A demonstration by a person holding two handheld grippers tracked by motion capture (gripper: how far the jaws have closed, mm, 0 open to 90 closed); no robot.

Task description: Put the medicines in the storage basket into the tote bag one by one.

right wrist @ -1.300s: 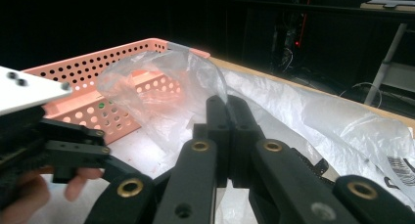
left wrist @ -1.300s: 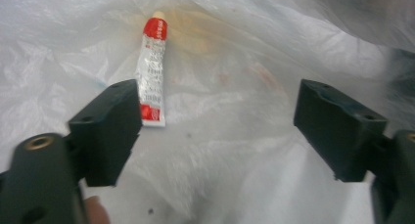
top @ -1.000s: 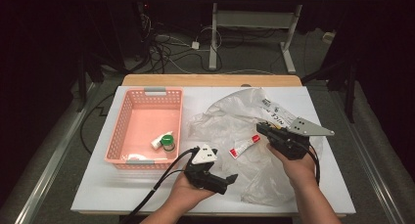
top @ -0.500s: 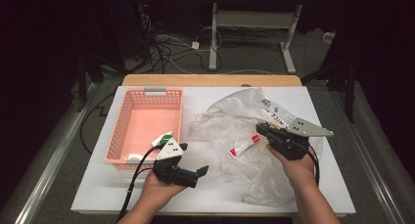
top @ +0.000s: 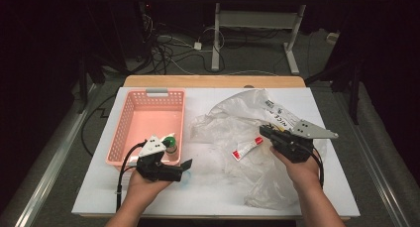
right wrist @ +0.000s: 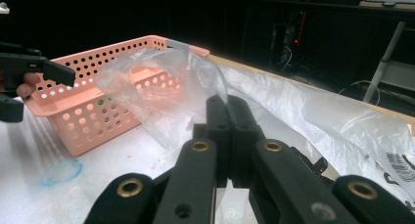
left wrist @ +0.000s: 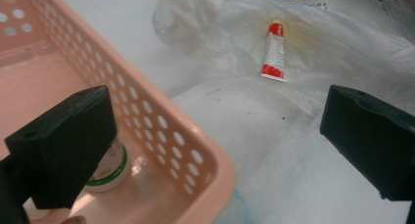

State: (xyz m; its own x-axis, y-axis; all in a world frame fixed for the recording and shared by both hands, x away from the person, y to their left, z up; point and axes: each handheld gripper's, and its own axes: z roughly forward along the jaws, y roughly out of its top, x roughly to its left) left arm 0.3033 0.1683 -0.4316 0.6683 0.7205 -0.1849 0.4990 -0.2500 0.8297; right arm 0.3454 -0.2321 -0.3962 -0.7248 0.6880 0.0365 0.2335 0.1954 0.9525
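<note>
- High view: a dark room with cables on the floor lay behind a white table [top: 208, 197], and a pink basket [top: 130, 123] stood on the table's left half.
- High view: right of the basket lay a crumpled clear bag [top: 233, 120], spread across the table's right half.
- High view: a small red-and-white tube [top: 247, 148] lay on the bag, well right of the basket.
- High view: the left gripper [top: 182, 168] hung at the basket's near right corner, its jaws wide apart and empty, pointing right.
- High view: a green-capped jar [top: 170, 142] stood inside the basket at that same corner, partly hidden by the gripper.
- High view: the right gripper [top: 264, 129] sat well right of the basket, just right of the tube, its jaws closed on the bag's film.
- Left gripper view: the two black jaws stood far apart with nothing between them; one was over the basket [left wrist: 161, 136], the other out over the table.
- Left gripper view: the jar [left wrist: 108, 168] stood in the basket behind the jaw there, and the tube [left wrist: 274, 50] lay on the bag [left wrist: 205, 23] beyond the basket.
- Right gripper view: the right gripper [right wrist: 229, 106] had its jaws pressed together, pinching a raised fold of the bag [right wrist: 161, 87].
- Right gripper view: the basket [right wrist: 107, 82] stood beyond that fold, and the left gripper [right wrist: 58, 72] hung at the basket's near corner.
</note>
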